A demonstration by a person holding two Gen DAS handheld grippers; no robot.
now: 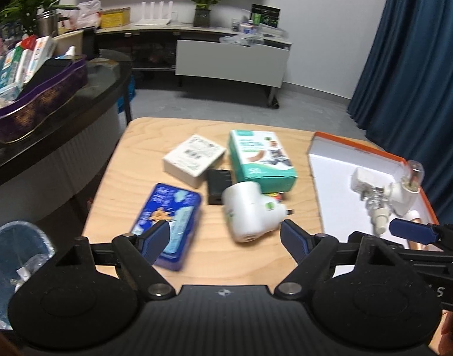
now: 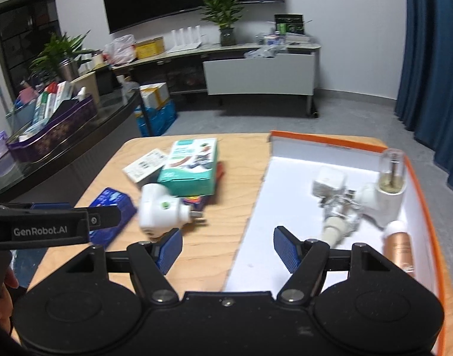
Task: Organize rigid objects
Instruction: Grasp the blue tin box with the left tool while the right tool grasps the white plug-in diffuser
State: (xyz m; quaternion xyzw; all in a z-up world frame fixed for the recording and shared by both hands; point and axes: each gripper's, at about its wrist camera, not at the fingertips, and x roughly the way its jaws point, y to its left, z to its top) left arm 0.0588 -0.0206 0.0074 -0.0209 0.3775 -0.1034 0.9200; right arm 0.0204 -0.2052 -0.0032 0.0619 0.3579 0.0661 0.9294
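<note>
Left gripper [image 1: 223,238] is seen spread wide, nothing held, nothing touched; the white plastic plug-in vaporiser with a green dot [image 1: 250,210] lies just ahead between the two blue pads, slightly toward the right finger. Its long axis is judged to run diagonally, prongs pointing right toward the box. Right gripper [image 2: 226,246] is likewise spread wide and empty, hovering over the near edge of the white cardboard box with orange rim [image 2: 416,175], so the left gripper is taken as the nearer one for the vaporiser. Just left of the vaporiser a blue illustrated tin [image 1: 167,222] is noted, partly under the left finger. Beyond it, on the light wooden worktop [image 1: 119,184], a small black block [image 1: 218,185], a white flat carton [image 1: 193,158] and a teal-and-white carton [image 1: 260,160] are recorded close together. Inside the box, white lamp fittings with a clear bulb [image 2: 389,175] and a rose-gold tube [image 2: 400,249] are already placed.
</note>
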